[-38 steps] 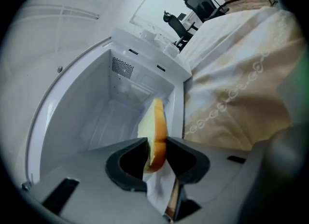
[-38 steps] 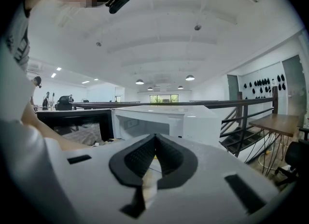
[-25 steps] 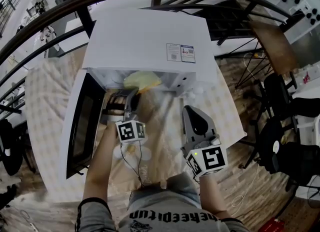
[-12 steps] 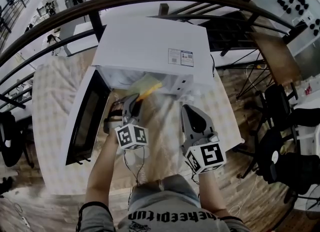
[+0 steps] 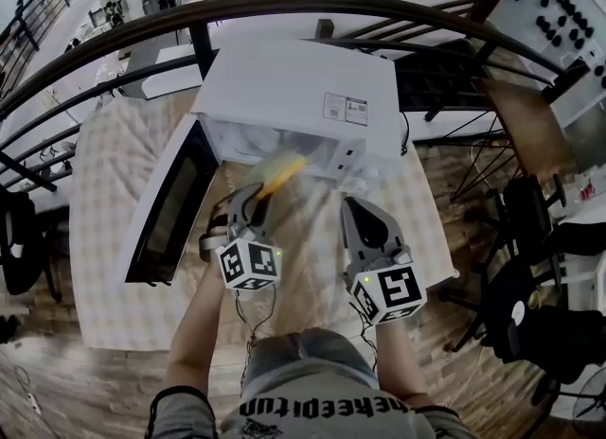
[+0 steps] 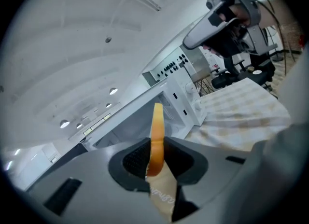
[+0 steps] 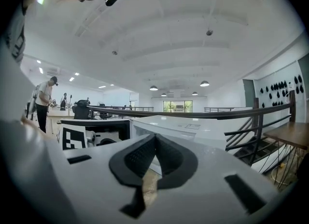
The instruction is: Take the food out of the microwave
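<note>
Food [image 6: 156,138], a thin yellow-orange piece, pinched edge-on between the dark ribbed pads [image 6: 136,156] of the left gripper [image 6: 155,156]. Jaws narrowed onto its lower part, the upper part standing free beyond the tips. Grip on the two flat faces probably chosen for want of any other hold on so thin a piece, and a firm one, to judge by the upright stance with no droop.

Seen from the head view, held in the air just in front of the open mouth of the microwave [image 5: 294,87], above the cloth-covered table [image 5: 114,172], nearer its far edge than its near one, touching nothing but the pads. Door [image 5: 170,210] swung wide toward the table's left edge, out of the way of the path outward.

Right gripper [image 7: 155,141] just beside the left one, pads closed together on nothing, apparently kept aside as a spare.

By the look of it, nearly clear of the cavity. Left to do, probably, a setting-down somewhere on the cloth.
</note>
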Demonstrator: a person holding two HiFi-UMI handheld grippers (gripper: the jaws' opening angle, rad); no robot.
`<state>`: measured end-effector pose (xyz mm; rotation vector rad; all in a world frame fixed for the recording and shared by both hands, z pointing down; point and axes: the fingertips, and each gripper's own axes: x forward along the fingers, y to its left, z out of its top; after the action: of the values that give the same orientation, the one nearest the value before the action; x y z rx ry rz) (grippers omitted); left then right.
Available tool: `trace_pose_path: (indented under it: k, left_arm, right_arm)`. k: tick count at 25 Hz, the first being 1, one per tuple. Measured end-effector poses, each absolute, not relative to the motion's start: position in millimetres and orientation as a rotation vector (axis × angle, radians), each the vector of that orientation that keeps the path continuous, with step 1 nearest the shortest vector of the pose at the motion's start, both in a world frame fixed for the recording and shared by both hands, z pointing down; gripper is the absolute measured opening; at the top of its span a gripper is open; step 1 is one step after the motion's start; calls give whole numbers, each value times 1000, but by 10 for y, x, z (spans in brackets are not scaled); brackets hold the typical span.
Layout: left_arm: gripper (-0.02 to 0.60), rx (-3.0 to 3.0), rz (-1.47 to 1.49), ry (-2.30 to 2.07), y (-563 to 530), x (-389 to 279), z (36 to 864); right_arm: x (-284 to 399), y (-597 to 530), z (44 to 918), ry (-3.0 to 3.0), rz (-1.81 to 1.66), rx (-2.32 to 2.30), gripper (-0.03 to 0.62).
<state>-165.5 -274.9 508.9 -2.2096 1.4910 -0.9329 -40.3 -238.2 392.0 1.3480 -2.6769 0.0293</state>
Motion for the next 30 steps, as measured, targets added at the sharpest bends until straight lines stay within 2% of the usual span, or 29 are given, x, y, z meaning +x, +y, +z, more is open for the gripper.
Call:
trace_pose_path:
  k: [30]
  left_arm:
    - [80,-2310,-467,1950,-1787,-1649,4248]
  right_arm:
    - [-206,-2012,3649,-2799,-21,1218,5]
